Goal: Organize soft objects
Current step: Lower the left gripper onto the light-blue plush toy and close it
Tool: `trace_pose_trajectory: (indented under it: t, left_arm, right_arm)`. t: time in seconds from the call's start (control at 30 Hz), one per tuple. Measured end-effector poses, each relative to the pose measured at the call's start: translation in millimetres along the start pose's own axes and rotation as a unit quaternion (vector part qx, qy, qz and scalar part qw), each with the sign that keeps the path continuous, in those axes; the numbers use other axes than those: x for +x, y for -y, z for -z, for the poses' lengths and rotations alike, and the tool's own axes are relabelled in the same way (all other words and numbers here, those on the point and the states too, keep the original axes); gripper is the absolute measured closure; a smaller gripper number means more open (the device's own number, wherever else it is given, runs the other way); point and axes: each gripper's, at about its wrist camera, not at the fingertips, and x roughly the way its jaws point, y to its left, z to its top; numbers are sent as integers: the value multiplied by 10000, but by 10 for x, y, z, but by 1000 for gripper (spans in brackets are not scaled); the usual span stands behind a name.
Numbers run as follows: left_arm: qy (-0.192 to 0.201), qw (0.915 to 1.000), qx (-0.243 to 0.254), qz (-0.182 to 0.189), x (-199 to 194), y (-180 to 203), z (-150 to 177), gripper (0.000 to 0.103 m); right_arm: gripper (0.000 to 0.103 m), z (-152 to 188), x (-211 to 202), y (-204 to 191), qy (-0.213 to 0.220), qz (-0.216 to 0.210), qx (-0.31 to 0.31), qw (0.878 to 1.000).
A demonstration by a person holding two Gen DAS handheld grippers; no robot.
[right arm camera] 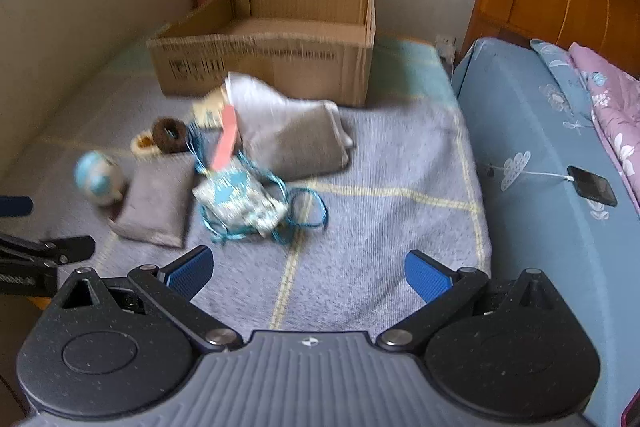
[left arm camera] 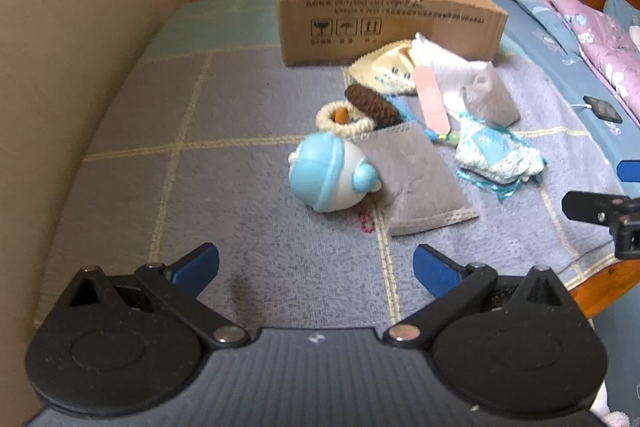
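Grey checked blanket, pale-blue toy, brown box (print black), perhaps turquoise-patterned pouch

Handling symbols on cardboard box; text illegible.

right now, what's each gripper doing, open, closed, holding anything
Left gripper: open, holding nothing, above the bed cover short of the blue toy.
Right gripper: open, holding nothing, short of the blue-ribbon pouch.
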Motion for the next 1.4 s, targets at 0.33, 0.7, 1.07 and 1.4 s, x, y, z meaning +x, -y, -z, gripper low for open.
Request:
trace_pose_trajectory:
  t: [0.33,0.7,1.07,1.4]
  left_arm:
    - [-68,9994,288,195,213,5,-43,0]
    - [316,9971,567,402,212,-65,30,0]
    - [924,9932,638,314,93,-143,6,2]
    - [1193,9886,742,544,94,-124,-155,29]
  right_arm:
    - [0,68,290,0,-159,-241,-243,9993]
    - [0,73,440,-49,-227,-324,-383,9985]
    - [0,122,462,-33,-166,-385,-425,9982]
    - [0,122,471,-40,-171,-370,-422,9983]
